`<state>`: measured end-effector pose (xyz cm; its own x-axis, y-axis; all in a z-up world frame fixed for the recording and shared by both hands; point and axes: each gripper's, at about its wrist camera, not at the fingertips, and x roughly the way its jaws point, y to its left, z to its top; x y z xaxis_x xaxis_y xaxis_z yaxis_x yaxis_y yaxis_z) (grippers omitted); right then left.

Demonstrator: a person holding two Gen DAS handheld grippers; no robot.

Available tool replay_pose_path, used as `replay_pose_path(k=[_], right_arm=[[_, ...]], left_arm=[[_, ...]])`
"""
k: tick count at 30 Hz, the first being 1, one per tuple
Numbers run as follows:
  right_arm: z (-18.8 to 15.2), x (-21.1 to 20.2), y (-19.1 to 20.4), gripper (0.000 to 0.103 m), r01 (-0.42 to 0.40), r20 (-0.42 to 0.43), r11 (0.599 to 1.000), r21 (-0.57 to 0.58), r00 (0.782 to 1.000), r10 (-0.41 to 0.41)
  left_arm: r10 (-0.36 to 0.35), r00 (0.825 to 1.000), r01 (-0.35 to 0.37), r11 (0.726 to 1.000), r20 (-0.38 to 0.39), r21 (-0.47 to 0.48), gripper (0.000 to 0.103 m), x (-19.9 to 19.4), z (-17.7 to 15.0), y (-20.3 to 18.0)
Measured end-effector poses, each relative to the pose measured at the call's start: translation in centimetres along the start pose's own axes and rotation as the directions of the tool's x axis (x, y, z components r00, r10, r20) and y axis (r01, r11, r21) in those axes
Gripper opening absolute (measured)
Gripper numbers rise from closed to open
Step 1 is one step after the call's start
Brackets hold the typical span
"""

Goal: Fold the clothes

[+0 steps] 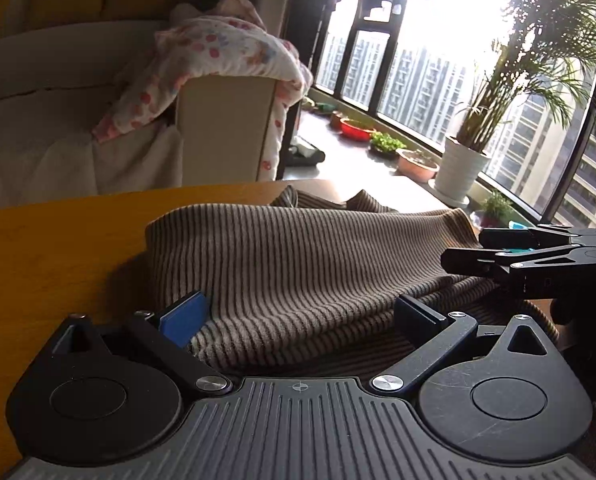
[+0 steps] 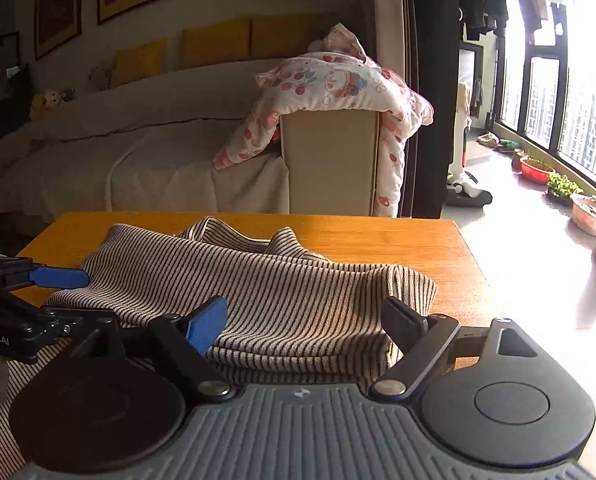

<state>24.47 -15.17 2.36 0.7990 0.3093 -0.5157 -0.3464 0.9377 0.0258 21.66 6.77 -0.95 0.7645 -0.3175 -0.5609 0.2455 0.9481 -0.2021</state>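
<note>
A brown and beige striped garment (image 1: 289, 264) lies partly folded on the wooden table (image 1: 57, 248); it also shows in the right wrist view (image 2: 257, 292). My left gripper (image 1: 302, 316) is open, its fingers wide apart over the garment's near folded edge, holding nothing. My right gripper (image 2: 306, 320) is open too, its fingers either side of the near fold on the garment's right part. The right gripper shows at the right of the left wrist view (image 1: 470, 248). The left gripper shows at the left of the right wrist view (image 2: 69, 292).
A beige sofa (image 2: 137, 160) with a flowered blanket (image 2: 338, 88) over its arm stands behind the table (image 2: 418, 240). Plant pots (image 1: 458, 164) line the window sill on the right. The table's right edge (image 2: 474, 264) drops to the floor.
</note>
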Motion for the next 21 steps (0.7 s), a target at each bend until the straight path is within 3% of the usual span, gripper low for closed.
replay_pose_path(k=[2,4,5,7,11,15,18,19,20,21], right_arm=[[0.0,-1.3,0.4,0.06,-0.025,0.007,0.999,-0.027,1.0,0.026],[-0.6,-1.0,0.4,0.054,-0.05,-0.069,0.999,-0.01,0.996,0.049],[-1.3,-0.4,0.3,0.053,-0.053,-0.117,0.999,0.007,0.992,0.053],[-2.5,0.2,0.2,0.051,-0.048,-0.133,0.999,0.002,0.99,0.048],[-1.2,-0.4,0.8,0.052,-0.04,-0.115,0.999,0.003,0.993,0.04],[1.2,-0.6,0.0,0.051,0.052,-0.022,0.999,0.001,0.998,-0.052],[1.8,2.0,-2.1,0.051,0.119,-0.063,0.989,0.082,0.991,-0.114],[1.6,3.1,-2.6,0.049,0.125,-0.104,0.986,0.11,0.988,-0.114],[1.3,3.8,-2.8,0.037,0.12,-0.131,0.985,0.125,0.986,-0.104],[1.4,3.7,-2.6,0.032,0.101,-0.123,0.988,0.114,0.989,-0.087]], left_arm=[[-0.001,1.0,0.001,1.0,-0.001,0.001,0.103,0.1,0.0,0.0],[-0.005,1.0,0.005,1.0,-0.001,-0.004,0.103,0.2,0.1,0.1],[-0.006,1.0,0.006,1.0,-0.001,-0.005,0.103,0.2,0.1,0.1],[-0.009,1.0,0.009,1.0,0.001,-0.006,0.103,0.1,0.0,0.2],[-0.016,1.0,0.016,1.0,0.005,-0.017,0.103,0.0,-0.1,0.4],[-0.016,1.0,0.016,1.0,0.011,-0.024,0.103,0.0,0.0,0.4],[-0.004,1.0,0.005,1.0,0.024,-0.03,0.103,-0.1,-0.1,0.4],[0.001,1.0,0.0,0.999,0.028,-0.032,0.103,-0.1,-0.1,0.4],[0.005,0.999,-0.004,0.999,0.032,-0.034,0.103,-0.2,-0.2,0.4],[0.016,0.999,-0.014,0.999,0.039,-0.034,0.103,-0.3,-0.2,0.3]])
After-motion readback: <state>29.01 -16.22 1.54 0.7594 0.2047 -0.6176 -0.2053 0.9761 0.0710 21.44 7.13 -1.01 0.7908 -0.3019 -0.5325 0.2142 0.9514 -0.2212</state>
